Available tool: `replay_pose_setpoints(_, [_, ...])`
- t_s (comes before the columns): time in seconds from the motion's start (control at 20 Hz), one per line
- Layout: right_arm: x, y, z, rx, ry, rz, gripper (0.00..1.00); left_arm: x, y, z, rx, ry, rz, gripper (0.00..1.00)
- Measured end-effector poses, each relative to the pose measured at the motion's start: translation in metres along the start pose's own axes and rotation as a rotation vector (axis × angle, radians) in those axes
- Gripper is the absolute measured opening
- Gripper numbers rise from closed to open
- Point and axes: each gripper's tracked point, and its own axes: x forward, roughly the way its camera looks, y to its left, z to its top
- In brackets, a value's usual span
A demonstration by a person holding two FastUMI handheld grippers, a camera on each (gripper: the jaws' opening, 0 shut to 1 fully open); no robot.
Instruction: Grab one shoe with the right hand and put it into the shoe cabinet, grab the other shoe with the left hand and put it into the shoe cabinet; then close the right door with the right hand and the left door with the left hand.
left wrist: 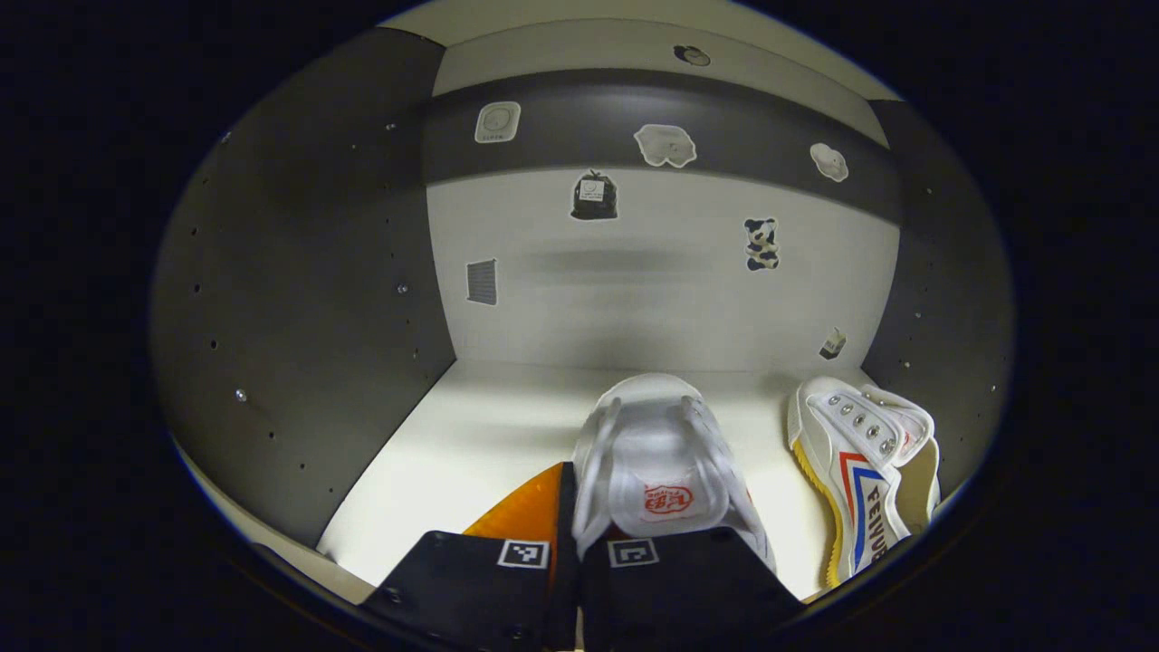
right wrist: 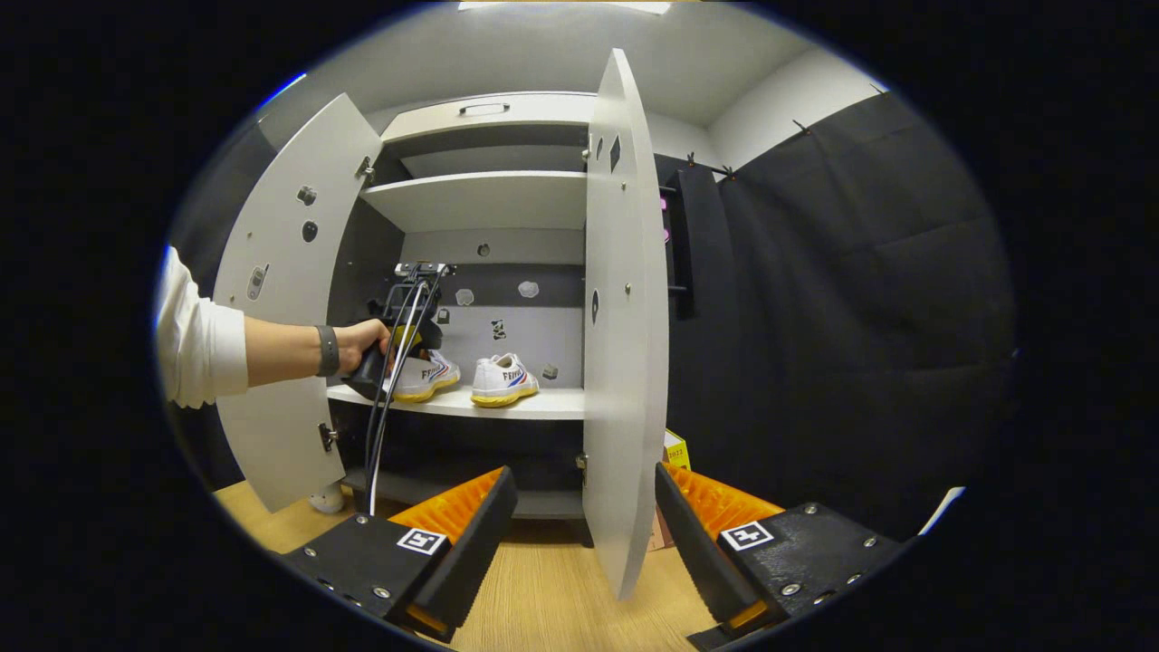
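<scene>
Shoes of white canvas with yellow soles are seen inside the grey shoe cabinet (right wrist: 489,204), both on its pale middle shelf (left wrist: 471,444).

In the left gripper view, the left tongs (left wrist: 577,507) are drawn nearly together and are pinched on the heel of the first white canvas shoe (left wrist: 656,462), which points away toward the cabinet's back wall; one finger is seen beside the heel on the outside, the other is hidden under the shoe's collar. Whether the sole rests on the shelf cannot be told. Just to the right, apart from the tongs, the second white canvas shoe with red and blue stripes (left wrist: 860,471) lies near the cabinet's right wall.

In the right gripper view, a hand (right wrist: 362,342) with a white sleeve (right wrist: 195,340) is seen holding the left tongs at the shelf, against the first shoe. The second shoe (right wrist: 504,378) stands beside it. The right tongs (right wrist: 584,507) are spread wide and hold nothing; the edge of the open right white door panel (right wrist: 625,317) stands between the fingers, touched by neither. The left door (right wrist: 290,272) is open too. A wooden floor (right wrist: 552,598) lies below.
</scene>
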Motion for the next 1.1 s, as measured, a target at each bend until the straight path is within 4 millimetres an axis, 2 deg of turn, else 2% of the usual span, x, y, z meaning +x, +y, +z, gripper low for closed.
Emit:
replay_pose_setpoints(0.1, [-0.001, 0.001, 0.002, -0.004, -0.006, 0.005, 0.94, -0.001, -0.002, -0.001, 0.015, 0.011, -0.003, 0.11])
replay_pose_setpoints(0.15, [0.0, 0.001, 0.003, -0.005, -0.009, 0.006, 0.98, -0.004, -0.007, 0.0, 0.009, 0.007, -0.016, 0.14])
replay_pose_setpoints(0.2, [0.0, 0.0, 0.003, -0.005, -0.011, 0.006, 0.94, -0.006, -0.008, 0.002, 0.008, 0.0, -0.019, 0.24])
replay_pose_setpoints(0.3, [0.0, 0.0, 0.002, 0.002, -0.008, 0.007, 0.94, -0.012, -0.009, 0.004, 0.024, -0.004, -0.021, 0.33])
replay_pose_setpoints(0.35, [0.0, 0.0, 0.002, 0.006, -0.007, 0.008, 0.94, -0.015, -0.008, 0.005, 0.028, -0.005, -0.019, 0.33])
replay_pose_setpoints(0.45, [0.0, -0.001, 0.002, 0.01, -0.008, 0.009, 0.94, -0.022, -0.005, 0.006, 0.032, -0.004, -0.025, 0.48])
replay_pose_setpoints(0.5, [0.001, -0.002, 0.002, 0.011, -0.008, 0.009, 0.98, -0.026, -0.002, 0.008, 0.03, -0.01, -0.028, 0.55])
replay_pose_setpoints(0.6, [0.002, -0.001, 0.002, 0.02, -0.009, 0.015, 0.94, -0.036, 0.0, 0.01, 0.009, -0.024, -0.047, 0.71])
replay_pose_setpoints(0.75, [0.003, 0.004, 0.002, 0.034, -0.008, 0.03, 0.94, -0.056, 0.003, 0.014, -0.024, -0.064, -0.079, 0.75])
replay_pose_setpoints(0.8, [0.003, 0.006, 0.003, 0.033, -0.009, 0.035, 0.94, -0.066, 0.003, 0.018, -0.026, -0.094, -0.087, 0.84])
replay_pose_setpoints(0.9, [0.003, 0.01, 0.002, 0.032, -0.009, 0.05, 0.94, -0.09, 0.007, 0.033, -0.001, -0.177, -0.09, 0.96])
replay_pose_setpoints(1.0, [0.002, 0.016, 0.004, 0.037, -0.011, 0.067, 0.94, -0.122, 0.009, 0.05, 0.027, -0.275, -0.103, 0.93])
replay_pose_setpoints(1.1, [0.002, 0.022, 0.005, 0.036, -0.012, 0.085, 0.94, -0.159, 0.011, 0.059, 0.033, -0.362, -0.123, 0.96])
